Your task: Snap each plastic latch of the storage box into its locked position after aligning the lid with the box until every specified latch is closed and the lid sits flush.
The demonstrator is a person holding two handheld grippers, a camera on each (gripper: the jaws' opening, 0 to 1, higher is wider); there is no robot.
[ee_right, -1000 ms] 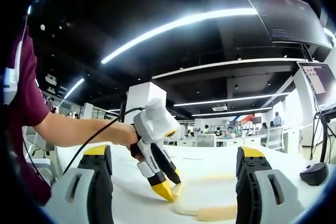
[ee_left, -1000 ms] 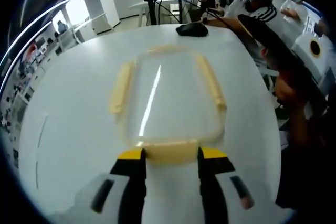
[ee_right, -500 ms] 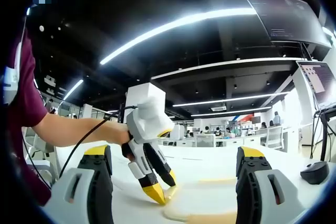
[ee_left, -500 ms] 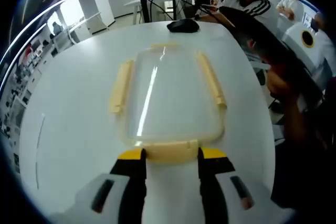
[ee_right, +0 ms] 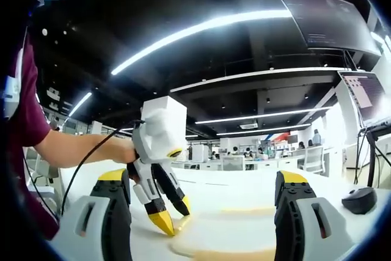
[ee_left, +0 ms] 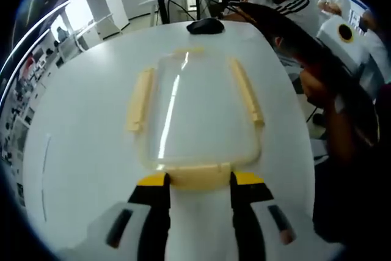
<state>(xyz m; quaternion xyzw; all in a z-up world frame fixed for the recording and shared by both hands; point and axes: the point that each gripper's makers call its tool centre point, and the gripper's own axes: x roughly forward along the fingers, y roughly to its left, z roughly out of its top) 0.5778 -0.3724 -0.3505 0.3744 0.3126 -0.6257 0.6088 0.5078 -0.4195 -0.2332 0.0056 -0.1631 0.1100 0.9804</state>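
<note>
A clear storage box (ee_left: 198, 111) with its lid on lies flat on a white round counter (ee_left: 79, 139). The left hand-held gripper (ee_left: 198, 180) sits at the box's near short end, its two yellow-tipped jaws spread to either side of the near cream latch (ee_left: 198, 176), which lies between them. Four cream latches can be counted: the near latch, one left latch (ee_left: 140, 99) along one long side, one right latch (ee_left: 246, 90) along the other, and one far latch (ee_left: 188, 53). One black computer mouse (ee_left: 204, 25) rests beyond the box's far end.

In the right gripper view, the right hand-held gripper (ee_right: 201, 181) hovers low over the counter with jaws wide apart, gripping nothing; the box lies between and below them, with the left hand-held gripper touching its edge.
</note>
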